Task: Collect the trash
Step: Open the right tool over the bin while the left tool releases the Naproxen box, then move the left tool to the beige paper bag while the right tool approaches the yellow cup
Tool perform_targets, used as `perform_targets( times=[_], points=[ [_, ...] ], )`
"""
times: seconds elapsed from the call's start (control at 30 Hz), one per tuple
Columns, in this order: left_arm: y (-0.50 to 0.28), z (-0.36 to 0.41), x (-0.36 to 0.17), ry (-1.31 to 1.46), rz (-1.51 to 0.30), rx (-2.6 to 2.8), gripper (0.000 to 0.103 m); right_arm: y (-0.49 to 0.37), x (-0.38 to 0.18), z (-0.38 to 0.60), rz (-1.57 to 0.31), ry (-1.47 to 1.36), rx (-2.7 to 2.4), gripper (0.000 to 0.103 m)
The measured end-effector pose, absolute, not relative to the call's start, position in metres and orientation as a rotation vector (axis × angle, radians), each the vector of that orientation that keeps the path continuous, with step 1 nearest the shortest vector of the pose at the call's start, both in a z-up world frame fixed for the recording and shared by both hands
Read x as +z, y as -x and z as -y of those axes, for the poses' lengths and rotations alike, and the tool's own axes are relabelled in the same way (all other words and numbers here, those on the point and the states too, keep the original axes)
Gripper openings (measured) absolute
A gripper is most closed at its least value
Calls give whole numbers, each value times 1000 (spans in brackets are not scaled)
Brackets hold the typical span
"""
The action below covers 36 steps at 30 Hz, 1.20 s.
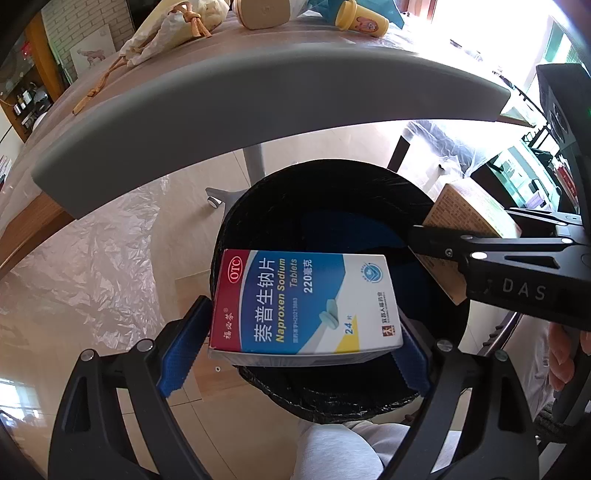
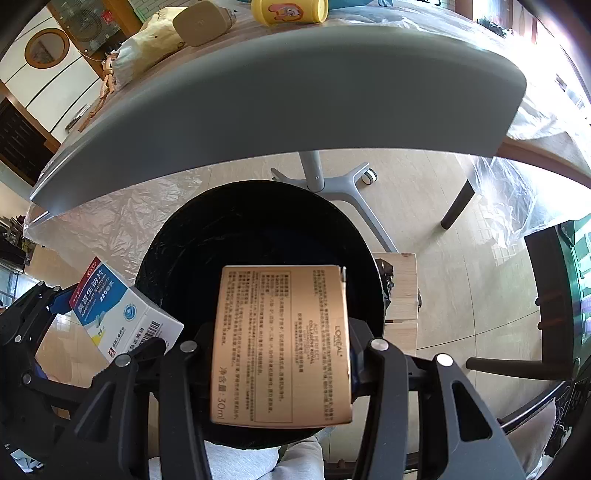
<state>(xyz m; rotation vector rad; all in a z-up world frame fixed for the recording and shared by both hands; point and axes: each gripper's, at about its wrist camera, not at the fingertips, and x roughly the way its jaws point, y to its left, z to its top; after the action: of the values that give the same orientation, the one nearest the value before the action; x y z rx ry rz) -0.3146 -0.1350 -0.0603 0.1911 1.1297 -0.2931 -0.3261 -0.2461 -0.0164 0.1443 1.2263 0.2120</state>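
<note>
My left gripper [image 1: 295, 354] is shut on a blue and white Naproxen tablet box [image 1: 306, 302] and holds it over the near rim of a round bin with a black liner [image 1: 295, 192]. My right gripper [image 2: 282, 354] is shut on a tan L'Oreal carton [image 2: 282, 343] and holds it over the same bin [image 2: 207, 229]. In the left wrist view the right gripper and its tan carton [image 1: 469, 214] hang over the bin's right side. In the right wrist view the tablet box [image 2: 122, 314] sits at the bin's left rim.
A grey table [image 1: 221, 110] on a wheeled base [image 2: 332, 184] stands just beyond the bin, carrying a yellow cup [image 1: 364, 16], a beige case [image 1: 258, 14] and a crumpled paper bag [image 1: 162, 33]. Clear plastic sheeting [image 1: 85, 258] covers the floor. A wooden block [image 2: 402, 288] stands right of the bin.
</note>
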Motion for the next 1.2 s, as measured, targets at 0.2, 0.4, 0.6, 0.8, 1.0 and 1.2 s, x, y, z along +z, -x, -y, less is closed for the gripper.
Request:
perform_targets(
  times=[0.2,0.4,0.6,0.8,1.0,1.2],
  points=[
    [310,136,-62,-203,-1132,-301,90,323,-17,245,-1228,-144,218,46],
    [306,135,-67,-181,-1151,-329,91,322,-19,243,-1233,-146,223,47],
    [306,131,-70,-149,-1167,-356,92,324,-11,249,-1194,-191,230,76],
    [308,124,-62,-113,-1163,-379,92,332,5,263,-1177,-240,234,80],
    [311,122,-31,-50,-1093,-418,92,343,43,278,-1099,-276,234,82],
    [312,109,41,-16,-903,-441,100,347,102,271,-900,-105,197,99]
  ],
)
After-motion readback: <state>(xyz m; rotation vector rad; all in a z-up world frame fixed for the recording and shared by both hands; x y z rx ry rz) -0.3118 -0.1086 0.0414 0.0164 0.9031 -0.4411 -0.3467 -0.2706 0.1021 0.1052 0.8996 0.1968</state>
